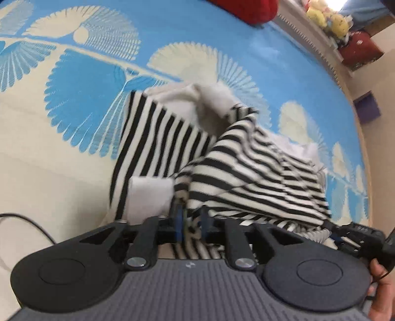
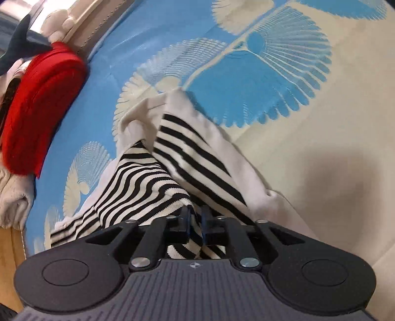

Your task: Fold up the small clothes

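Left wrist view: left gripper (image 1: 192,222) sat nearest, jaws drawn close with a bunch of the striped garment (image 1: 237,168) pinched between the blue pads. Black-and-white cloth rose off the fingertips and draped ahead and to their right, with a white cuff (image 1: 149,197) just left of the fingers. White lining showed at the far fold. Beneath lay the blue-and-cream bedspread (image 1: 74,111). Right gripper (image 1: 355,237) was partly visible at the right edge, touching the same cloth. Beyond the fingers, far right: yellow plush toys (image 1: 328,19).

Right wrist view: right gripper (image 2: 195,222) had its fingers nearly closed on a striped fold, fabric passing between the pads and under them. Garment stretched ahead of the fingertips and lay crumpled on the bedspread (image 2: 321,148), white panel to the right. Red cushion (image 2: 37,106) sat well left of the fingers.
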The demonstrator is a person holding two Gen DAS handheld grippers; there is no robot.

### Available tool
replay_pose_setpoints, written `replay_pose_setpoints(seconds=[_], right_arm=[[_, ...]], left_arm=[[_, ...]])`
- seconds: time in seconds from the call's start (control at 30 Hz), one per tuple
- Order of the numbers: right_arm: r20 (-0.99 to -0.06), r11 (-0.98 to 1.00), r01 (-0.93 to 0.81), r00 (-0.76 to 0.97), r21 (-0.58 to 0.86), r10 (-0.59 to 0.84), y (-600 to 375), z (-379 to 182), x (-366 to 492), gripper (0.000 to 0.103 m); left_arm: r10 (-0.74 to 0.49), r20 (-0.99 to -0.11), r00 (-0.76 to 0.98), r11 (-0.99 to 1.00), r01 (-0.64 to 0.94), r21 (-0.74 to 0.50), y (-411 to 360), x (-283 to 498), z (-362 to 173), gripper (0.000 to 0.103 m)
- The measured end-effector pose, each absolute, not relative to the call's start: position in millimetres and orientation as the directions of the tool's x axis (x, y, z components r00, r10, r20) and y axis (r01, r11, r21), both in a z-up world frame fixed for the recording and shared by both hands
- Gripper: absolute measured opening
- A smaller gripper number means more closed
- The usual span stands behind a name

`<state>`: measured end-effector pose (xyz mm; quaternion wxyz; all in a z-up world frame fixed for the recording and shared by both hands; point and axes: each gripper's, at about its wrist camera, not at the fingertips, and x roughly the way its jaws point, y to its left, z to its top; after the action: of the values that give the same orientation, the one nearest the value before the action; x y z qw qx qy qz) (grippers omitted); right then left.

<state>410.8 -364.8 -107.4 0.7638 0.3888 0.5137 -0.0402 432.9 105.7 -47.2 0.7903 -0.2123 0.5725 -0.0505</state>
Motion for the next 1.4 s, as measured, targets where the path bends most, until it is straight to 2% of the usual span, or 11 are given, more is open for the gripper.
replay_pose_setpoints(seconds=[0.07,0.2,0.27,0.47,0.67,0.87,0.97,1.07,1.2,1.23,1.4], right_arm=[[-0.823,0.736,0.422,0.466,0.529,0.325,-358.1,-103.7,414.3,0.041],[-0.848,0.772,0.409,0.432,0.487,0.306,-354.5,-110.3,417.9,0.041],[-0.828,0.772,0.377,0.457,0.512,0.326,-351.6,-109.3,420.4,0.001],[-0.534,0.702,0.155,0.765,0.695,0.361,-360.5,-44.8,402.6,0.001],[-0.869,0.768,0.429,0.364,0.475,0.333,-355.9,-128.5,409.5,0.006],[-0.863,0.824,0.400,0.466,0.402,0.195,-353.3,-102.0,410.8,0.038],[-0.744,0.869,0.264,0.649,0.419,0.161,-343.0,-62.7,406.1,0.038],[-0.690,0.846,0.135,0.652,0.515,0.316,-333.7,-61.8,413.7,0.040],[-0.869,0.886,0.218,0.389,0.408,0.304,-322.2,-119.6,425.6,0.042],[-0.887,0.889,0.241,0.359,0.390,0.292,-325.2,-132.4,425.4,0.034],[-0.842,0.872,0.239,0.456,0.427,0.287,-331.5,-101.6,417.5,0.034]], left_arm=[[-0.315,-0.874,0.371,0.906,-0.157,-0.393,100.6,434.2,-42.7,0.038],[-0.295,-0.888,0.351,0.911,-0.175,-0.372,98.0,441.4,-52.8,0.029],[-0.299,-0.885,0.358,0.912,-0.167,-0.376,96.3,445.3,-49.3,0.002],[-0.380,-0.680,0.628,0.871,-0.004,-0.491,108.2,426.7,21.3,0.001],[-0.268,-0.921,0.281,0.929,-0.178,-0.325,115.7,435.4,-65.1,0.002],[-0.230,-0.915,0.332,0.959,-0.085,-0.271,103.3,434.3,-46.8,0.028],[-0.222,-0.807,0.548,0.966,0.011,-0.259,96.3,424.0,-9.8,0.028],[-0.318,-0.786,0.530,0.946,0.116,-0.304,81.0,421.8,-12.6,0.028],[-0.132,-0.925,0.357,0.990,0.091,-0.106,67.1,426.3,-71.1,0.022],[-0.092,-0.943,0.320,0.995,0.069,-0.073,69.1,427.1,-84.5,0.023],[-0.182,-0.905,0.386,0.983,0.094,-0.157,73.4,420.7,-57.7,0.024]])
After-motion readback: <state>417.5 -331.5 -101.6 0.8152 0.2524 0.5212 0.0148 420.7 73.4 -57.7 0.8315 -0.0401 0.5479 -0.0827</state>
